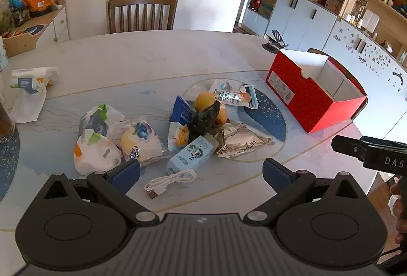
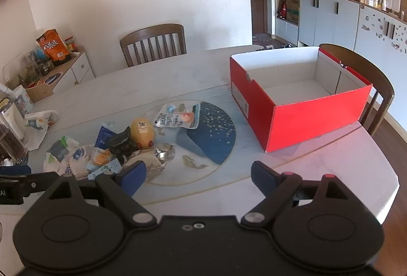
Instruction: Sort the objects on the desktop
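Had both my left gripper [image 1: 201, 171] and right gripper [image 2: 198, 175] spread wide with nothing in them, hovering over the snack pile [image 1: 178, 128] since the red box [image 2: 300, 103] sat empty beside it.

Wrapped snack packets [image 1: 142, 138] and a white USB cable [image 1: 170, 180] lie heaped on the tabletop [image 1: 152, 59] beside an open, empty red box [image 2: 300, 95].

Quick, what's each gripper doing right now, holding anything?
Left gripper: open, holding nothing, above the white USB cable.
Right gripper: open, holding nothing.
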Tool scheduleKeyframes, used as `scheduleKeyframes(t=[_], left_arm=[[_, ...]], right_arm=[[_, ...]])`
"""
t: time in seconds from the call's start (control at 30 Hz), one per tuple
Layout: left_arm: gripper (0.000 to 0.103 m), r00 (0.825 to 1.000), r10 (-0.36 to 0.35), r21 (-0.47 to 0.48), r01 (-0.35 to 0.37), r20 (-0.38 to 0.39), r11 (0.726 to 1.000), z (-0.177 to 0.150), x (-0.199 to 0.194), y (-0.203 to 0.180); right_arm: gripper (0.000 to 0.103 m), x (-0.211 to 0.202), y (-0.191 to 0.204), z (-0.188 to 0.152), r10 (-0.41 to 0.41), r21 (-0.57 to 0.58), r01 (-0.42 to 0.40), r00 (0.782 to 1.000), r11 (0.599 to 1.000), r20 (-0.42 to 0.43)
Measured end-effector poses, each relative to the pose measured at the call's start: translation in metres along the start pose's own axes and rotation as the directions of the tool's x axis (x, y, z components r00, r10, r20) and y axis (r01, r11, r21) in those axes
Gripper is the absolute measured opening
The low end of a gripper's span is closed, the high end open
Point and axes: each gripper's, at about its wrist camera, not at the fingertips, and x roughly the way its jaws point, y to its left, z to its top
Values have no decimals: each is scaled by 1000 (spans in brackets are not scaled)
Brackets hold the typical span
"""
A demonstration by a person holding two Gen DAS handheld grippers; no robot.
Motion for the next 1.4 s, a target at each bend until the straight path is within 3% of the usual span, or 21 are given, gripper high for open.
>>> scheduleKeyframes(t=[0.43,0.8,1.4], left_arm=[[103,999,-32,-44,33,21,998,7,1,19],[103,997,79,-133,-79,-2,988,18,22,65],[103,978,200,-102,-205,-54,973,38,73,129]], right_arm=[[90,15,21,9,39,-53,-39,999,998,-7],[90,48,36,21,43,-64,-44,999,997,-19],[90,117,68,26,32,-103,-49,987,993,-160]])
